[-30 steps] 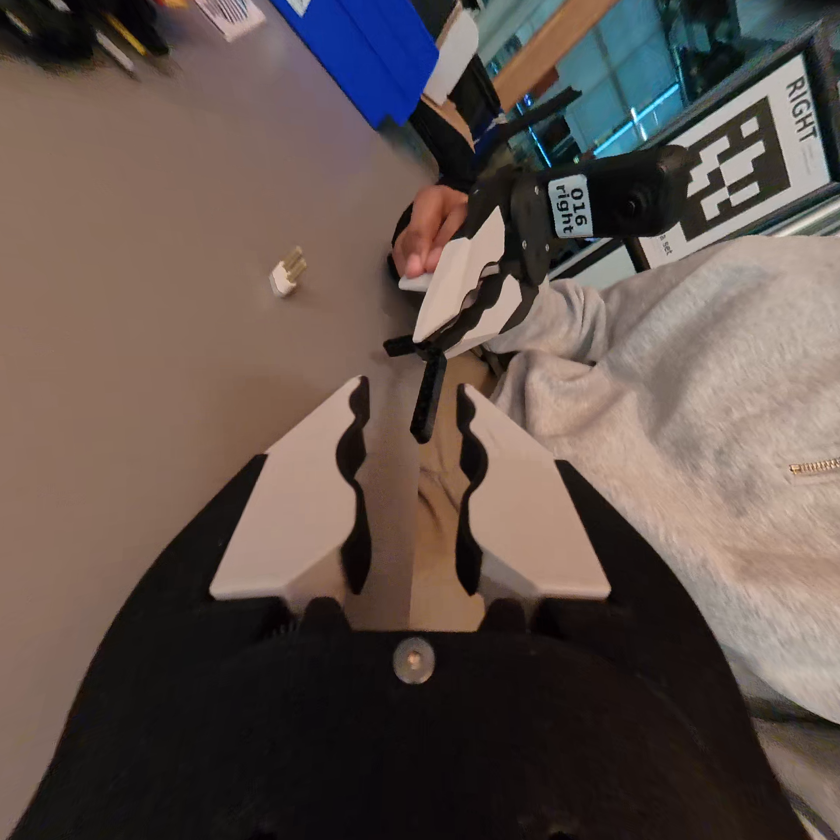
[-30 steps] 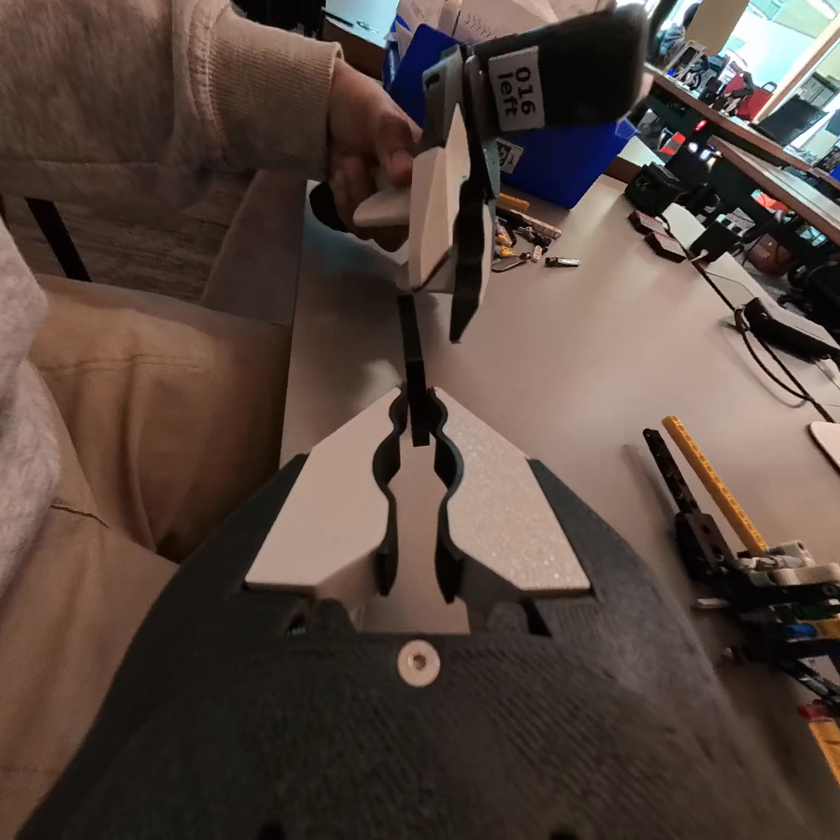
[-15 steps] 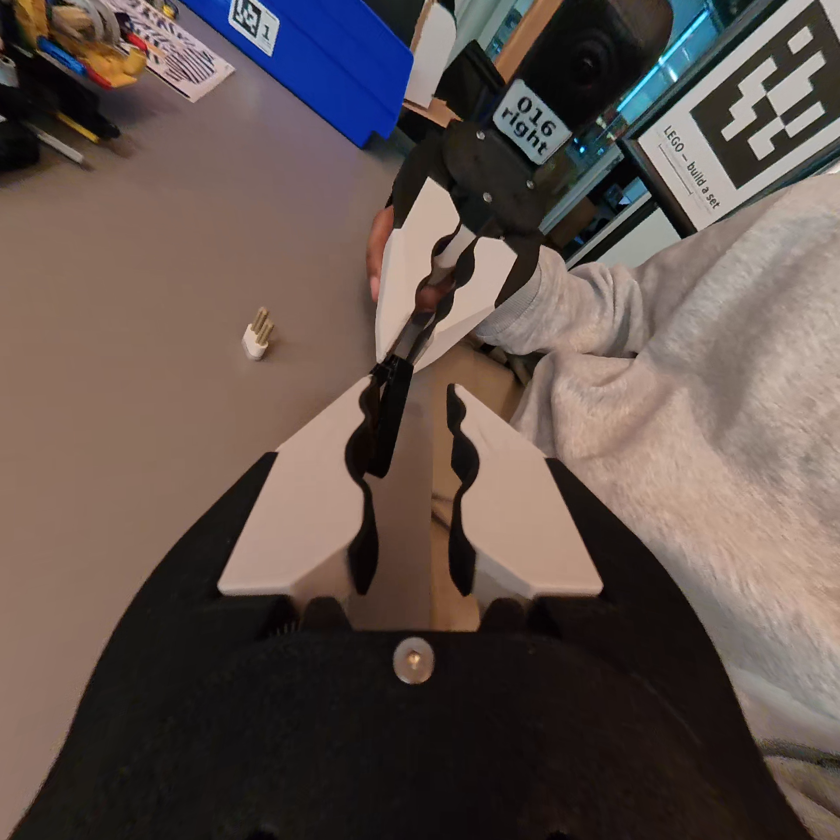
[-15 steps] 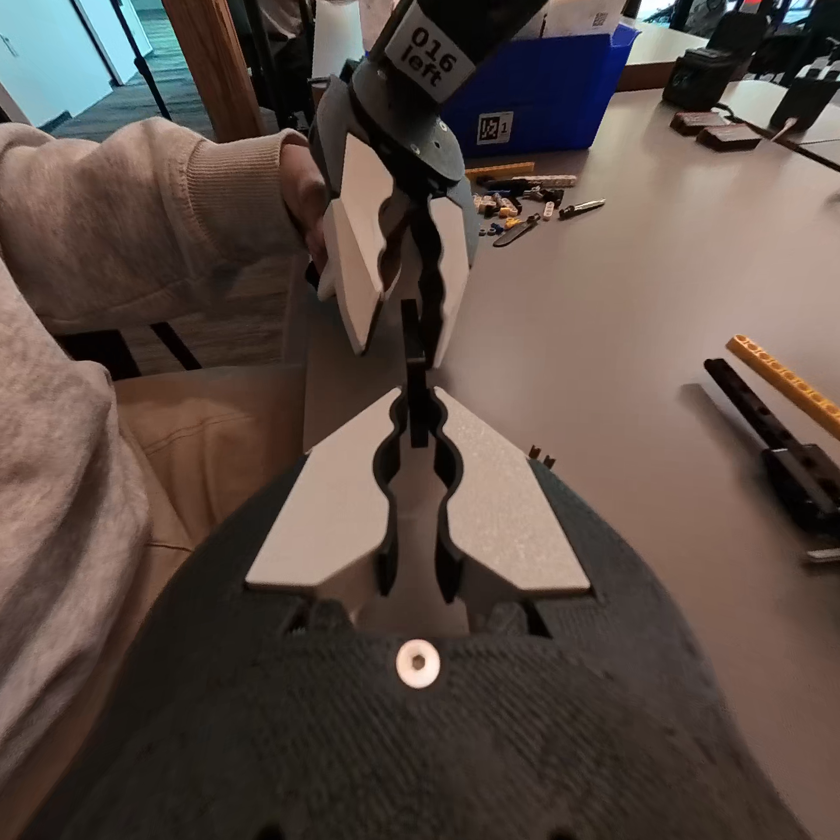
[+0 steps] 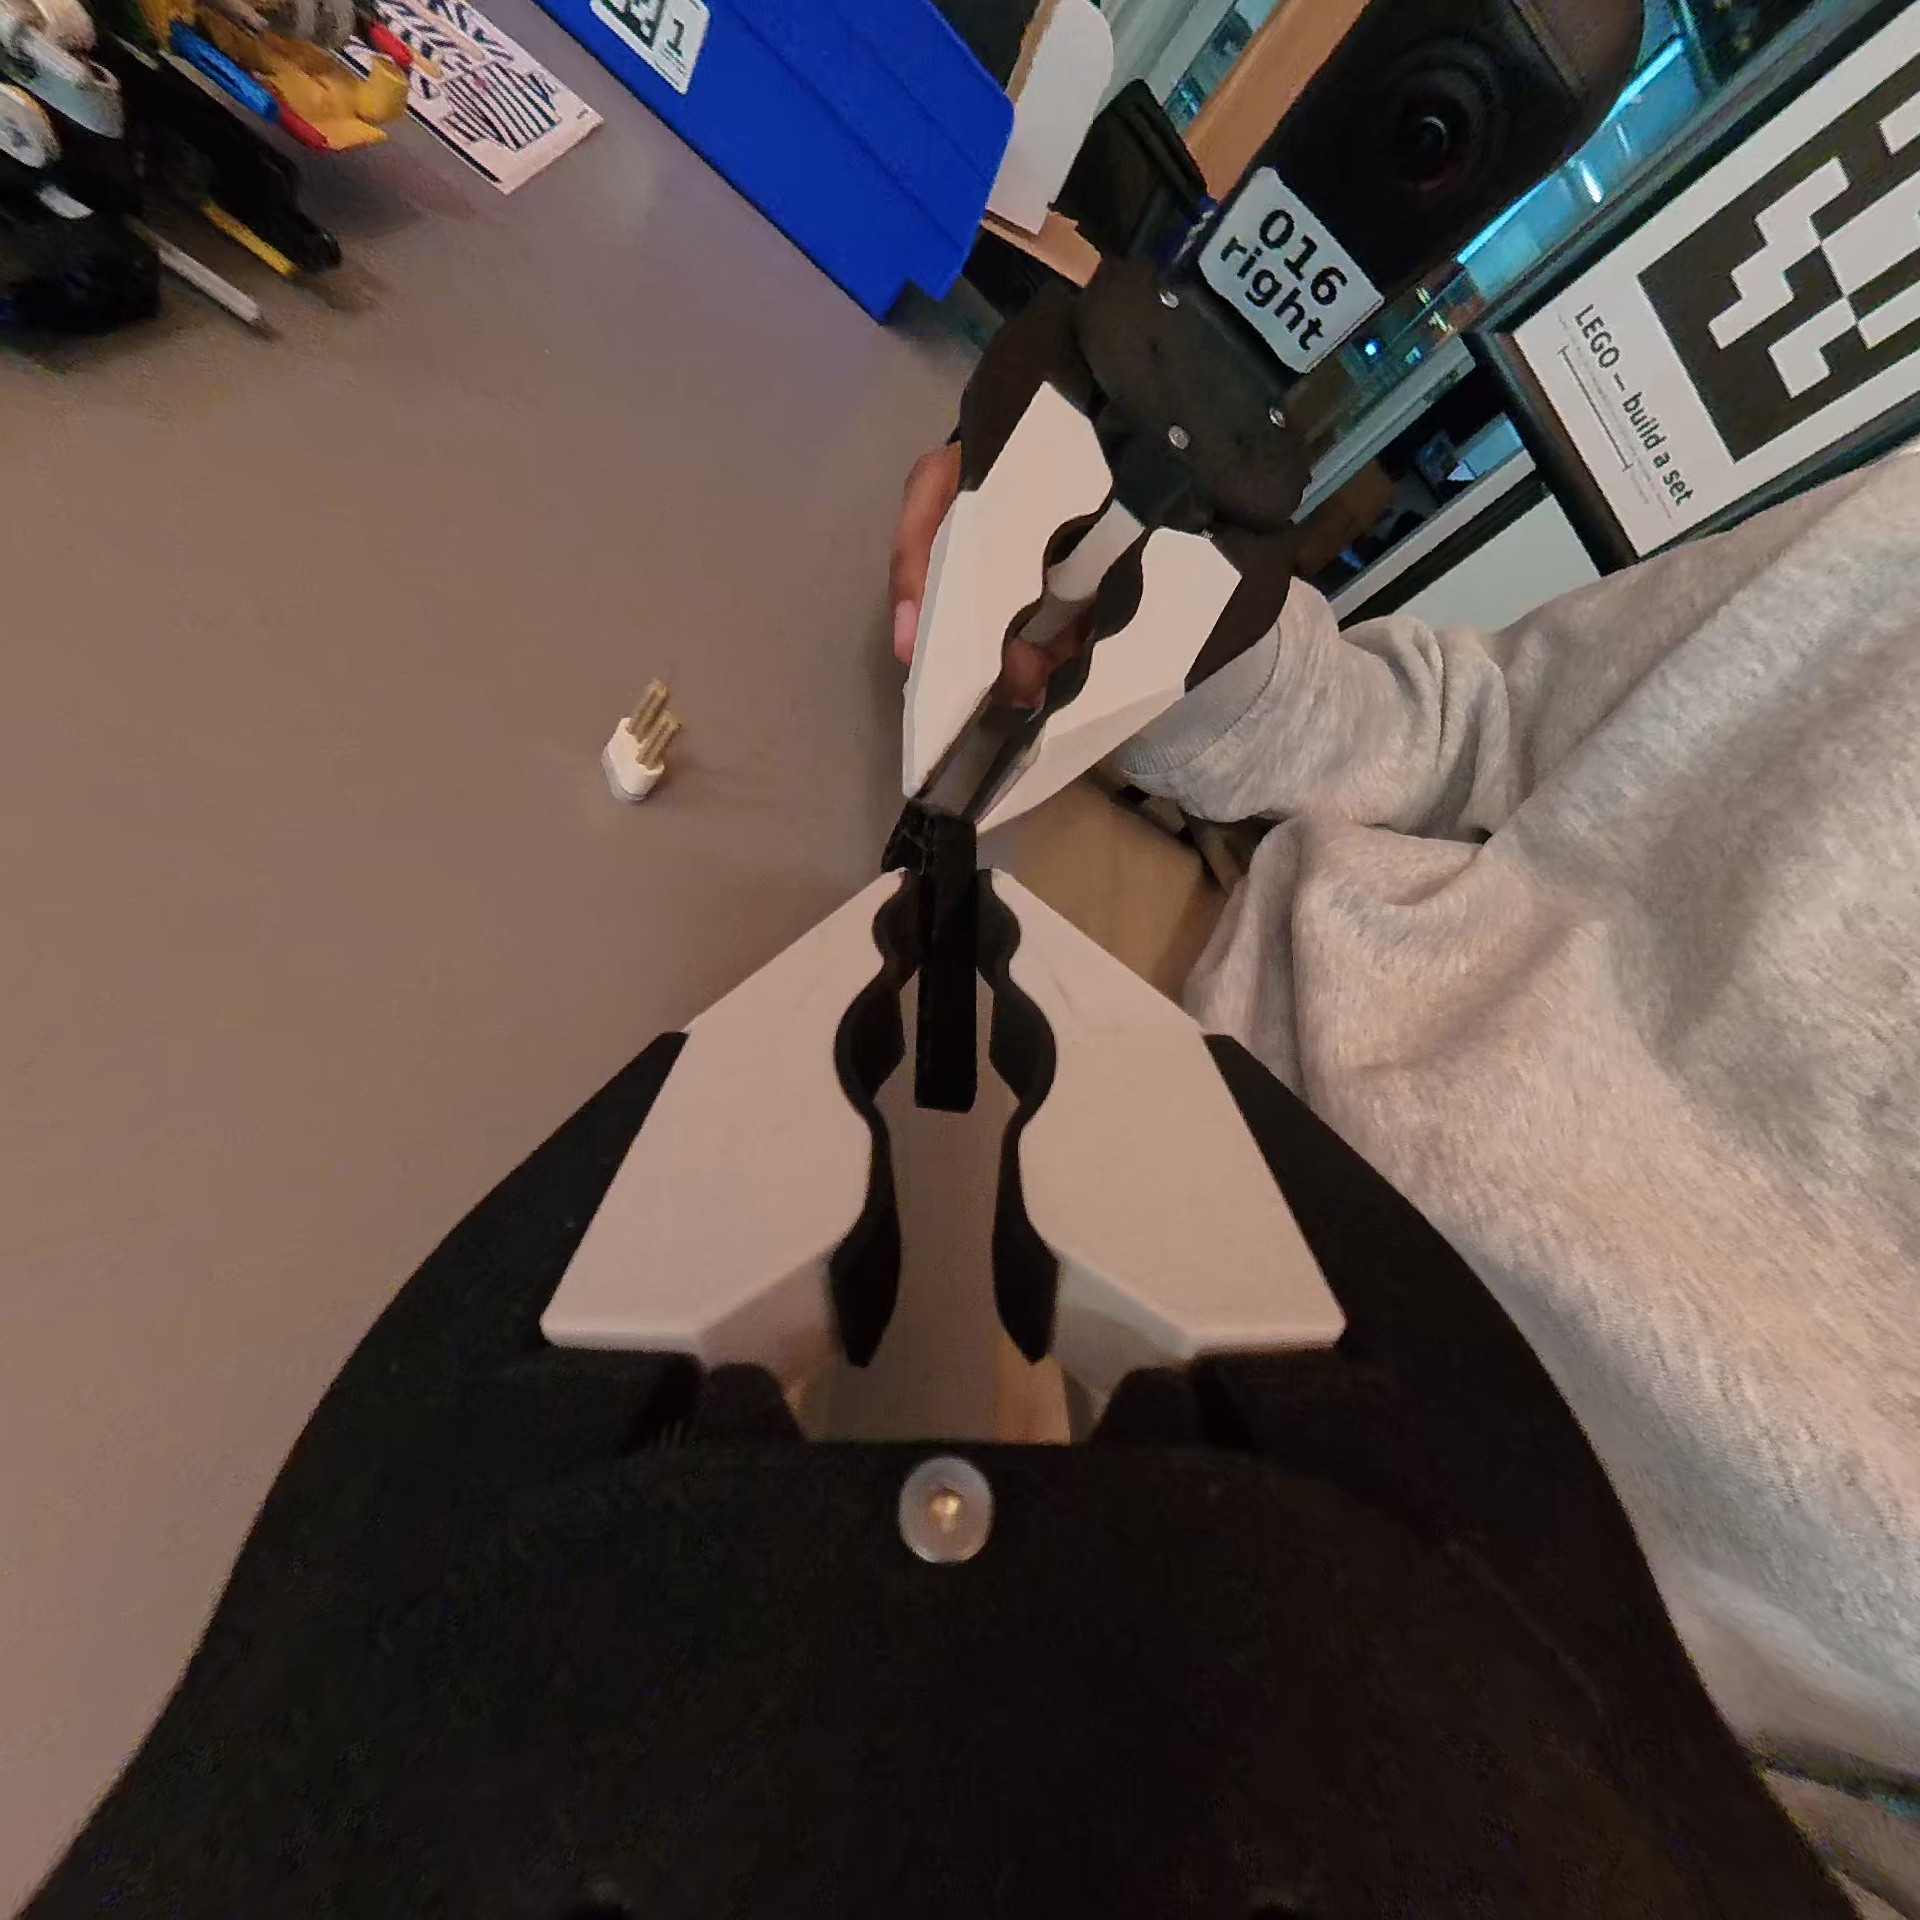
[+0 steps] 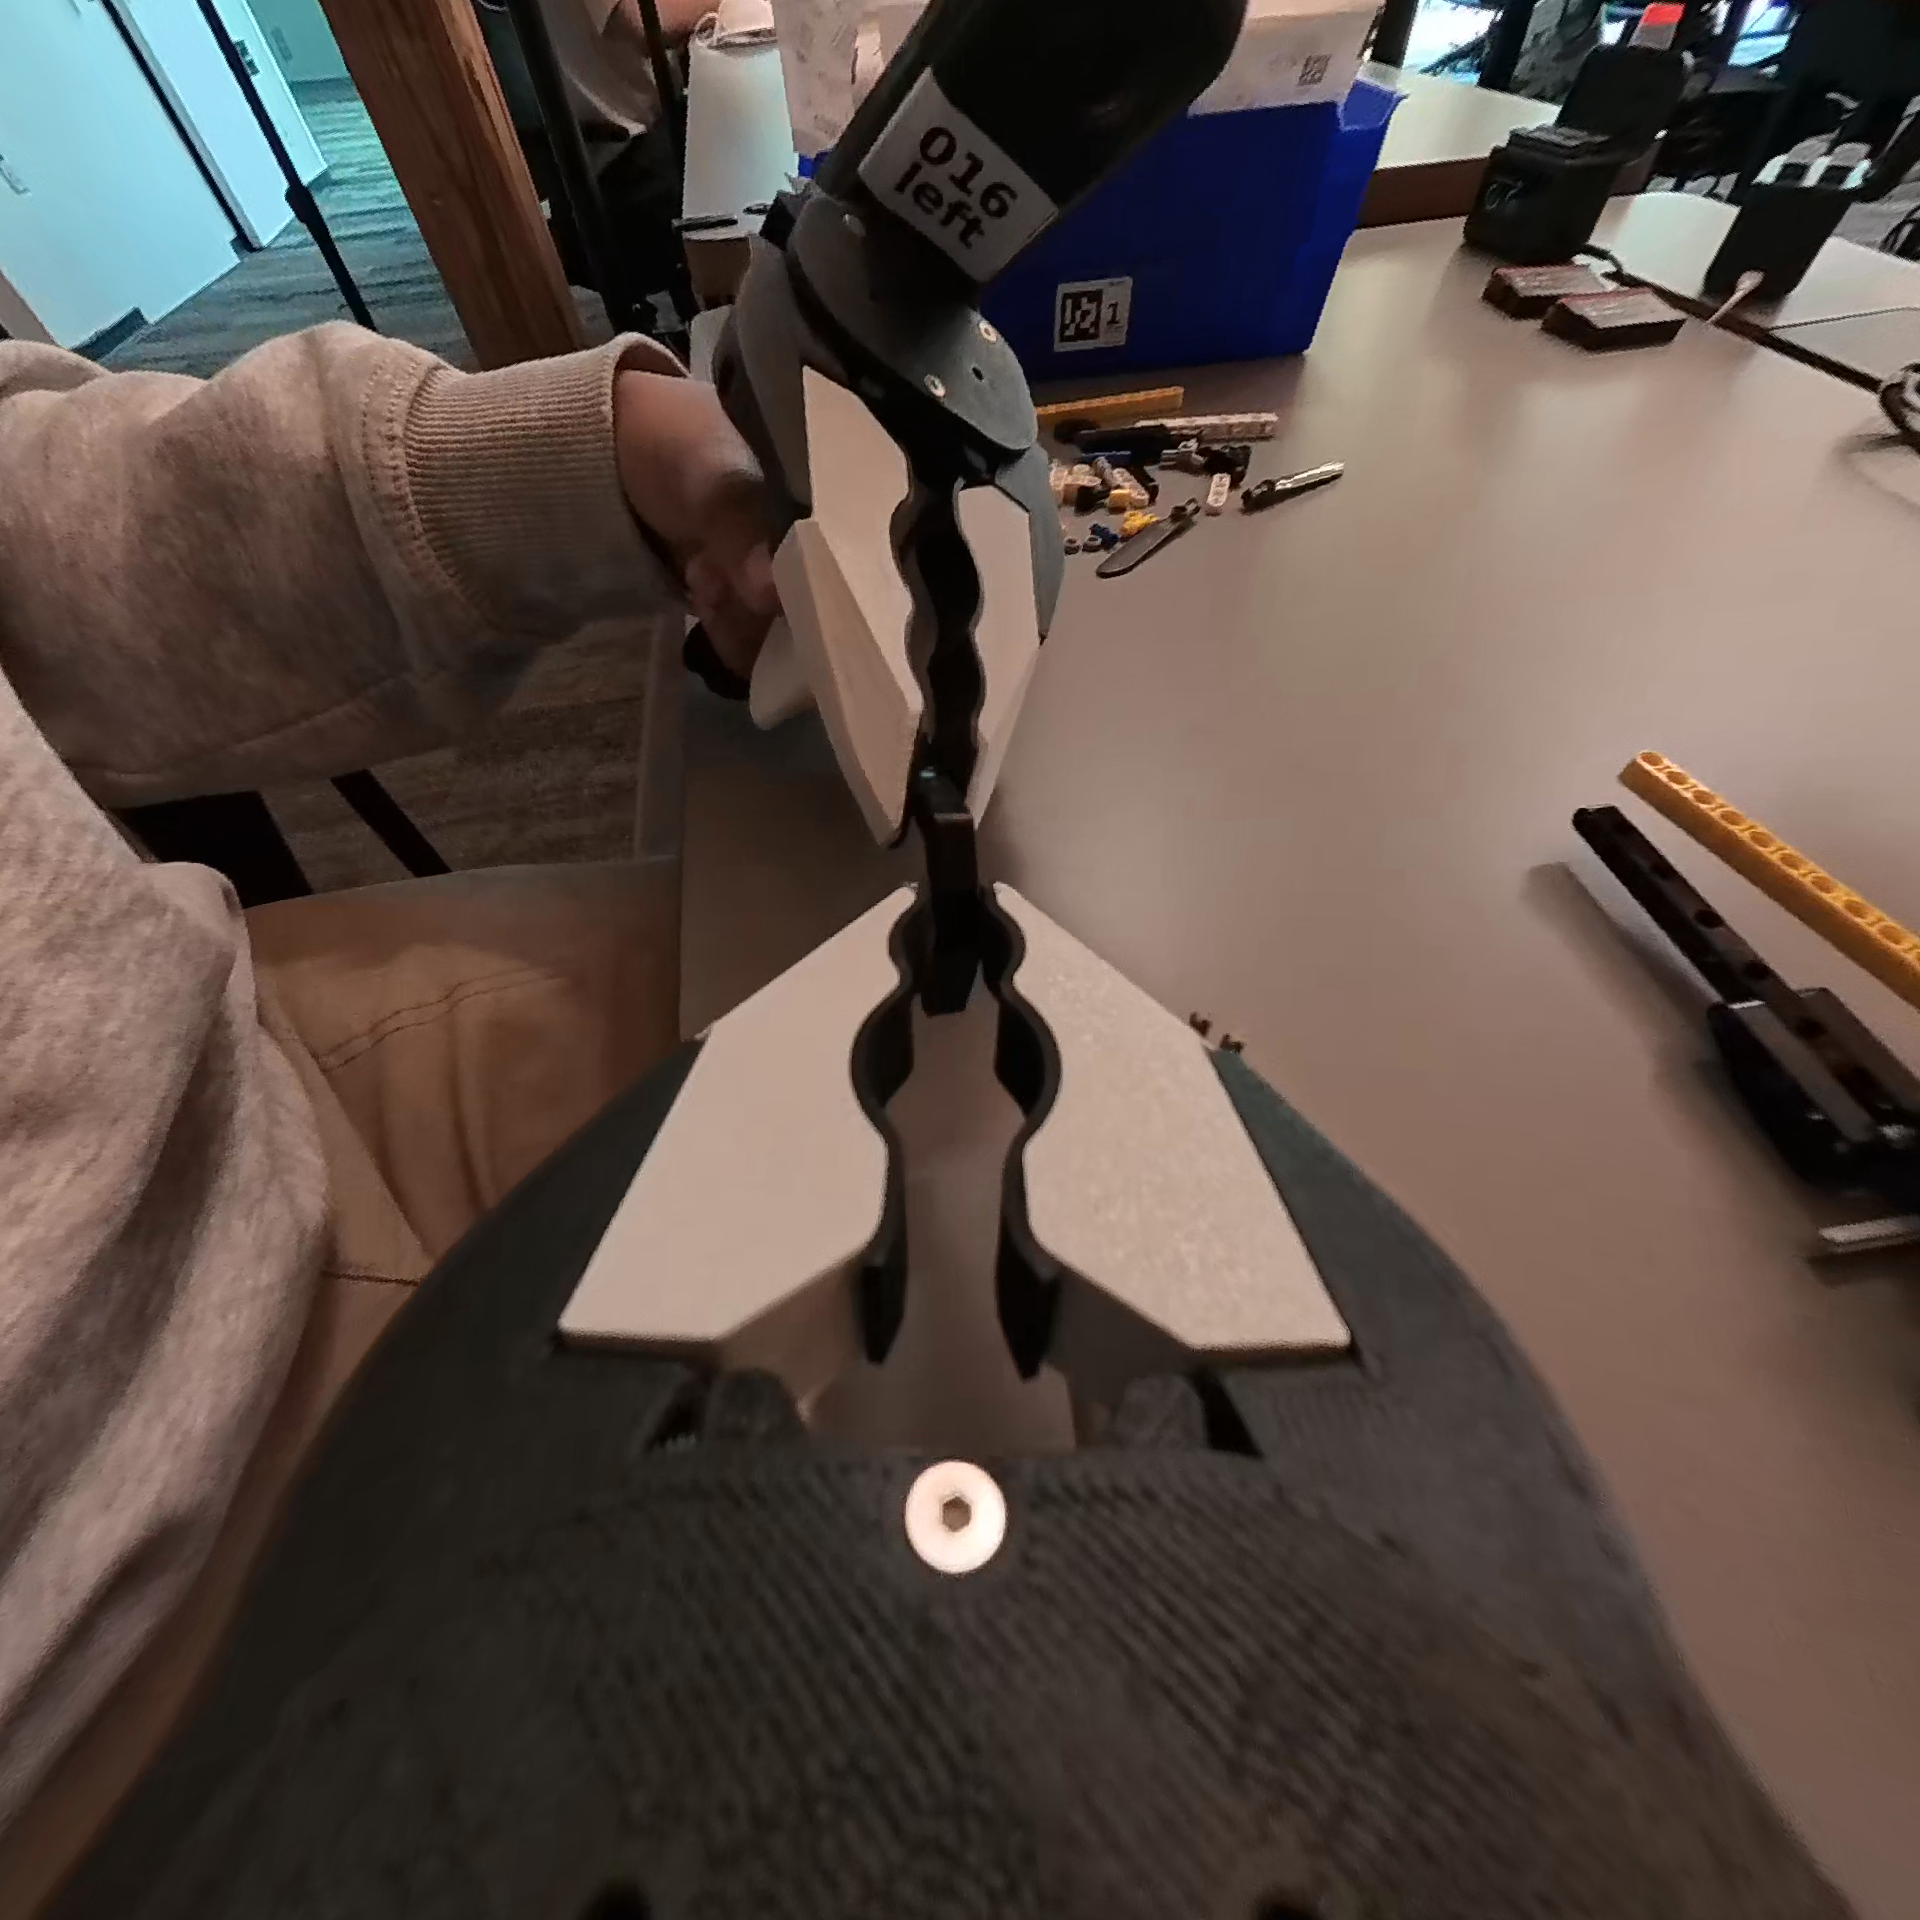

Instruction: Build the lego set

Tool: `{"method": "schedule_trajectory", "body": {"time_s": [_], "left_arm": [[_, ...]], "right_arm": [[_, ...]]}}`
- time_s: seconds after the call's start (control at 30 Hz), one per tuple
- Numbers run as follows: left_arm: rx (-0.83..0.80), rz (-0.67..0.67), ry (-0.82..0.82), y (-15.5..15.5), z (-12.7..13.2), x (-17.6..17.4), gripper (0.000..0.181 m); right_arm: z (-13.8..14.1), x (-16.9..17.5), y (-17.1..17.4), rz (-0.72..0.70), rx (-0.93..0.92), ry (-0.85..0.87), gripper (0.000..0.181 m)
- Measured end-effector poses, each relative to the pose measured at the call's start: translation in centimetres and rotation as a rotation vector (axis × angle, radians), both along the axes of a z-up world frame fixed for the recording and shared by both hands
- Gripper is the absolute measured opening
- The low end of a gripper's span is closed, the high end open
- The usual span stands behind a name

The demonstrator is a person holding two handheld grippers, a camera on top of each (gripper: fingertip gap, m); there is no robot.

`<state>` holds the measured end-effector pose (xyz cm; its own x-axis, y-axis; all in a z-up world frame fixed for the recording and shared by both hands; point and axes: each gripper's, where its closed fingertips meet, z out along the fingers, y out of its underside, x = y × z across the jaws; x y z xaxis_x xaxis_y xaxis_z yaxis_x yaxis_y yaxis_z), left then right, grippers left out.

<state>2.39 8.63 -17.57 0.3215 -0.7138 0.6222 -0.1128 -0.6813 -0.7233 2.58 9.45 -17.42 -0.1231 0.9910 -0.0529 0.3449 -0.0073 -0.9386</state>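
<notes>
Grey table [image 5: 312, 623] carries a small white-and-tan pin piece [image 5: 639, 750] at left. Just beside its edge, above the person's lap, the left gripper [image 5: 940, 883] and right gripper [image 6: 951, 894] meet tip to tip, both clamped on one black lego beam [image 5: 943, 987].

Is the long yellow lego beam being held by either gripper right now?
No, the yellow beam lies on the table beside a black beam.
</notes>
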Motion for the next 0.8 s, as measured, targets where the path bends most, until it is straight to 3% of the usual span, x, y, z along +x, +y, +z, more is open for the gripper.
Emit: {"method": "schedule_trajectory", "body": {"time_s": [0.5, 0.8], "left_arm": [[0.013, 0.15, -0.038, 2.2, 0.5, -2.3, 0.007], [0.014, 0.195, -0.034, 2.9, 0.2, -3.1, 0.007]], "right_arm": [[0.4, 0.1, 1.0, -0.054, -0.009, 0.027, 0.014], [0.3, 1.3, 5.3, -0.267, 0.089, 0.003, 0.028]]}}
